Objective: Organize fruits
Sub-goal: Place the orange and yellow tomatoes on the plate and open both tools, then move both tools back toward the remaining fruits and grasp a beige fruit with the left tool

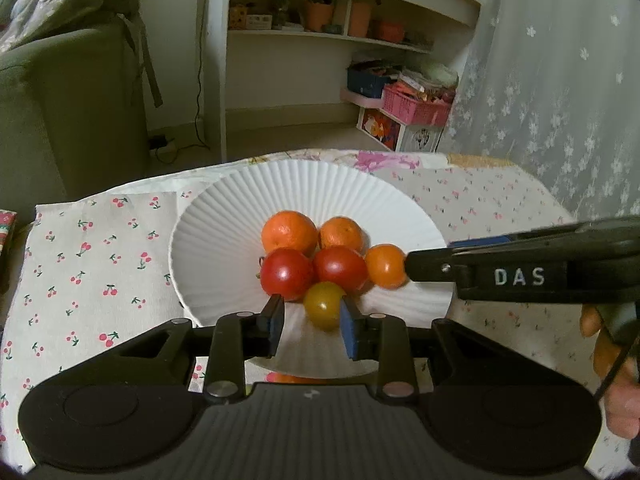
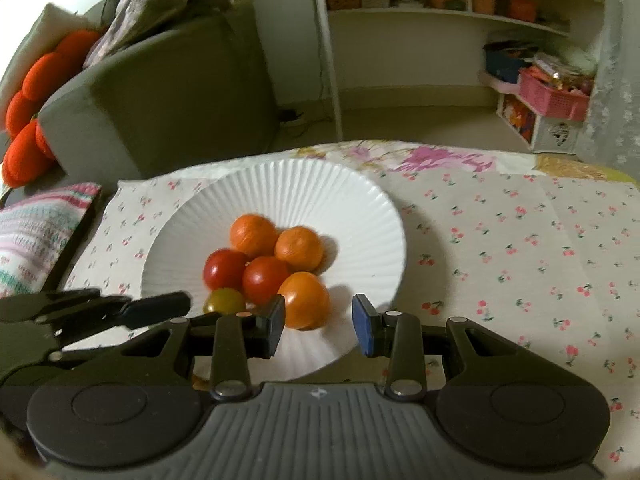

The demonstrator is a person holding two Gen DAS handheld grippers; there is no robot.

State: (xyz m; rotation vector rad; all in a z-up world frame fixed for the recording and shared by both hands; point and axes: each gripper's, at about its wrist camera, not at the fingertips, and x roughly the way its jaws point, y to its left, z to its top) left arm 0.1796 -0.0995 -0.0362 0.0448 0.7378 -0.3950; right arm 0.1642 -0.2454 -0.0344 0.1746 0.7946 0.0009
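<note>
Where the cherry-print cloth (image 1: 100,260) covers the desk, a white ribbed plate (image 1: 224,216) holds all six fruits in one tight cluster at its middle. In the left wrist view, the left red tomato (image 1: 286,274) sits at 9 o'clock of the cluster, with the left orange (image 1: 289,232) at 11 o'clock touching it. The second red tomato (image 1: 340,268) is at the centre. The yellow-green tomato (image 1: 323,304) lies at 6 o'clock, and the middle orange (image 1: 341,233) at 1 o'clock. The left gripper (image 1: 312,322) stands released over the plate's near edge. The yellow-green tomato is at 12 o'clock from it, lodged between its tips, right up against the right-hand blue pad and clear of the left-hand one. The right orange (image 1: 386,266) is at 3 o'clock of the cluster. The right gripper (image 2: 319,322) reaches in from the 3 o'clock side and a hand (image 1: 616,360) grips its handle. In the right wrist view this gripper is also released: the right orange sits at 11 o'clock from it, just beside its left-hand pad, with bare plate showing between the fruit and the right-hand pad.
</note>
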